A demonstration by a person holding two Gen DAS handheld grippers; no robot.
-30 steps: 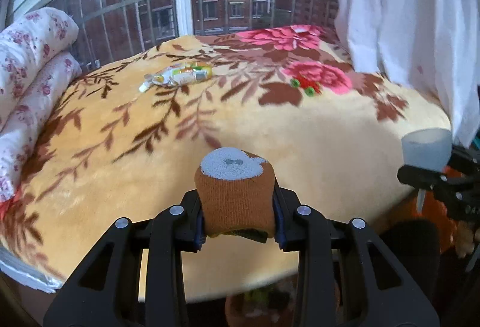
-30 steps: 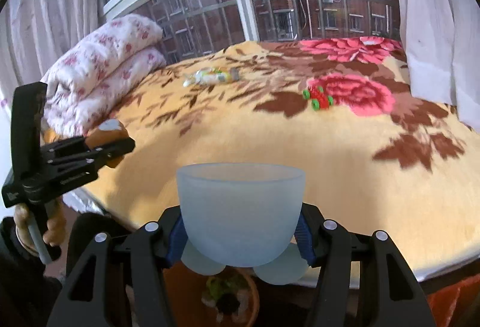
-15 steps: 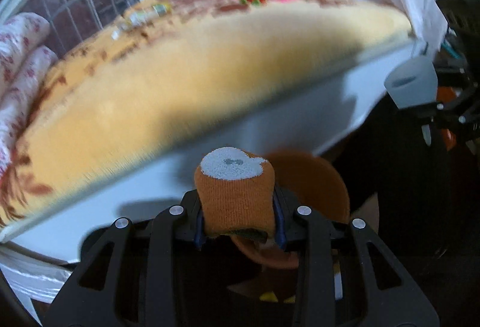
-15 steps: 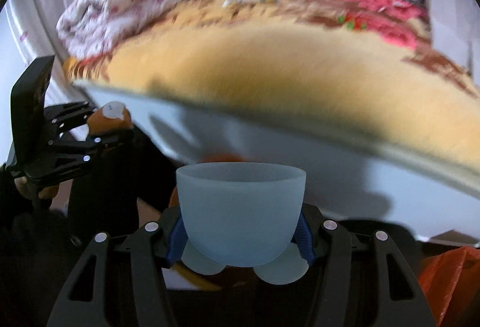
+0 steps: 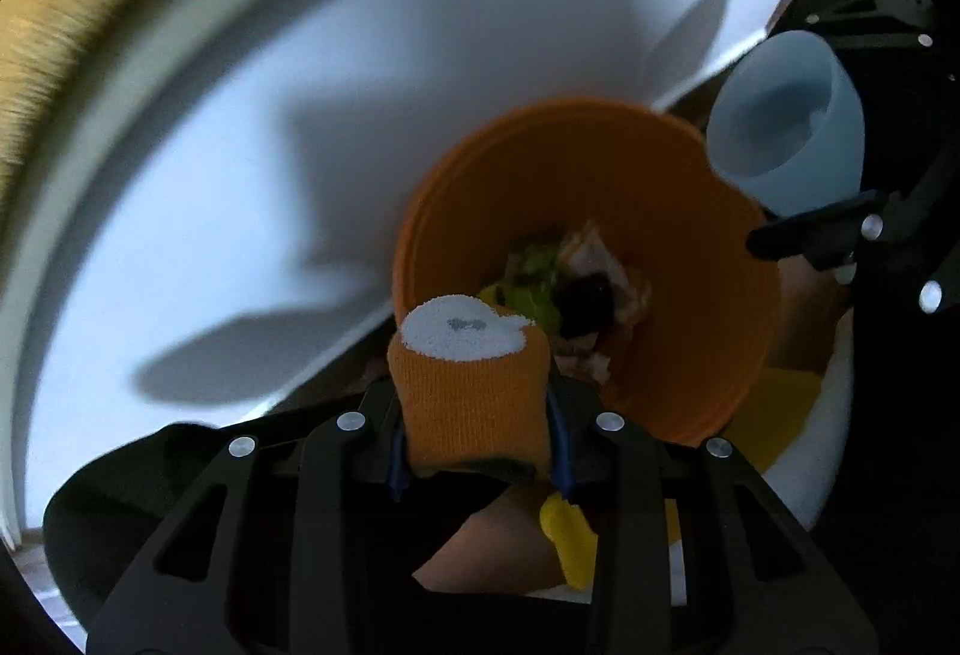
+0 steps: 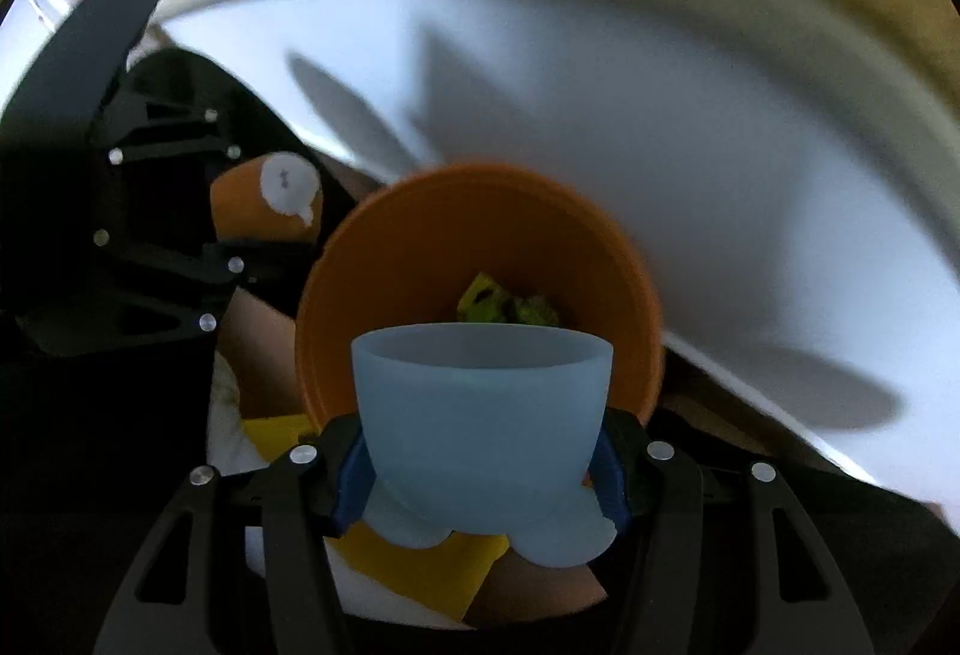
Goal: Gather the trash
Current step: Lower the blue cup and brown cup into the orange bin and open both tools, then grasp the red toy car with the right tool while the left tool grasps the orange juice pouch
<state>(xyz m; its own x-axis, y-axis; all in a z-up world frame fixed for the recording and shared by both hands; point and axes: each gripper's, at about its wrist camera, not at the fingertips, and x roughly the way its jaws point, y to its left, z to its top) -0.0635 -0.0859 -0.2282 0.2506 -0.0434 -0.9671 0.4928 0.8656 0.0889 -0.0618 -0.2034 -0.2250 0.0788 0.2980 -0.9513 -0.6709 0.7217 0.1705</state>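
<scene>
My left gripper (image 5: 477,445) is shut on a rolled orange sock with a white toe (image 5: 471,385), held over the near rim of an orange waste bin (image 5: 678,211). The bin holds green and brown scraps (image 5: 570,289). My right gripper (image 6: 483,469) is shut on a pale blue footed cup (image 6: 480,403), also over the orange bin (image 6: 384,265). The cup (image 5: 786,138) shows at the right of the left wrist view, the sock (image 6: 270,202) at the left of the right wrist view. Both grippers point steeply down.
The white side of the bed (image 5: 270,144) rises just behind the bin, with the golden blanket edge (image 5: 60,6) above it. Yellow and white items (image 6: 420,565) lie on the floor by the bin. A dark shape (image 5: 150,475) sits at lower left.
Both grippers dropped from above the bed to below its edge and tilted down toward the orange bin. The sock and the cup stayed gripped.
</scene>
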